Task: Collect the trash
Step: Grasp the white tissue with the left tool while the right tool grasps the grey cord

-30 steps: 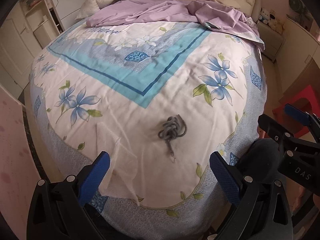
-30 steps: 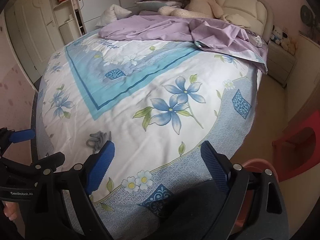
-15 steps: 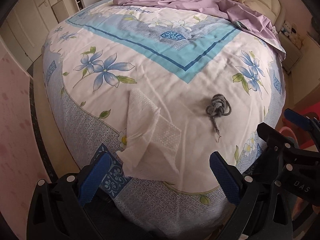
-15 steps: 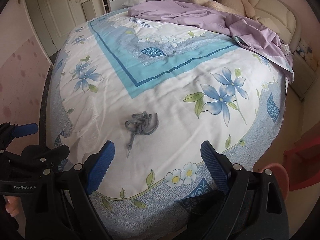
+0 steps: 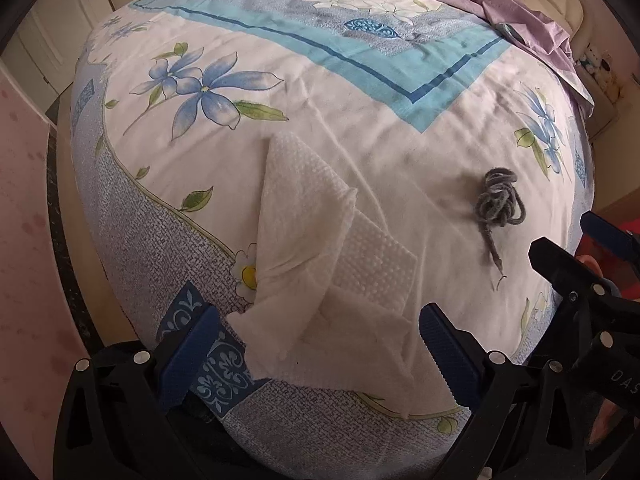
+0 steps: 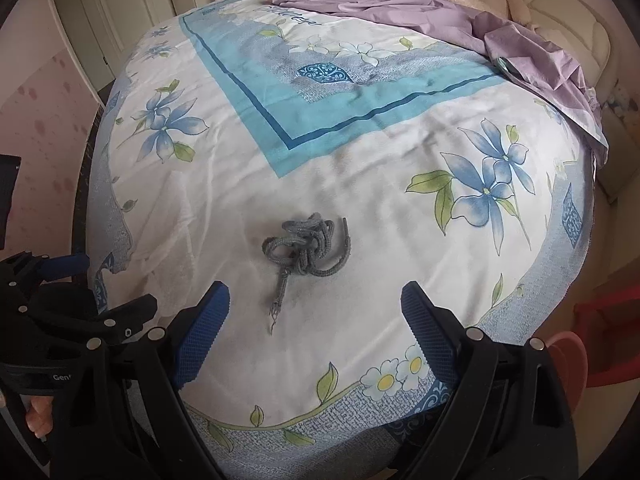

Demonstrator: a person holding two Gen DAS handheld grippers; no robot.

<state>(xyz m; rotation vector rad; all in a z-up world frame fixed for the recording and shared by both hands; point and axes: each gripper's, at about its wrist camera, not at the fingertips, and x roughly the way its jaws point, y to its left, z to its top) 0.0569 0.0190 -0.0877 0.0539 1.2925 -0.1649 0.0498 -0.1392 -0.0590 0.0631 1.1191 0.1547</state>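
Lower wide-open left tongs squarely over tissue at bed edge; right tongs, wide too, over string.

Bed: flat floral cover, open to your reach across its near half. Obstacles: crumpled white paper towel at the near edge; grey cord tangle beside it, apart; bunched purple sheet across the far end. Your tools stand side by side, close together.
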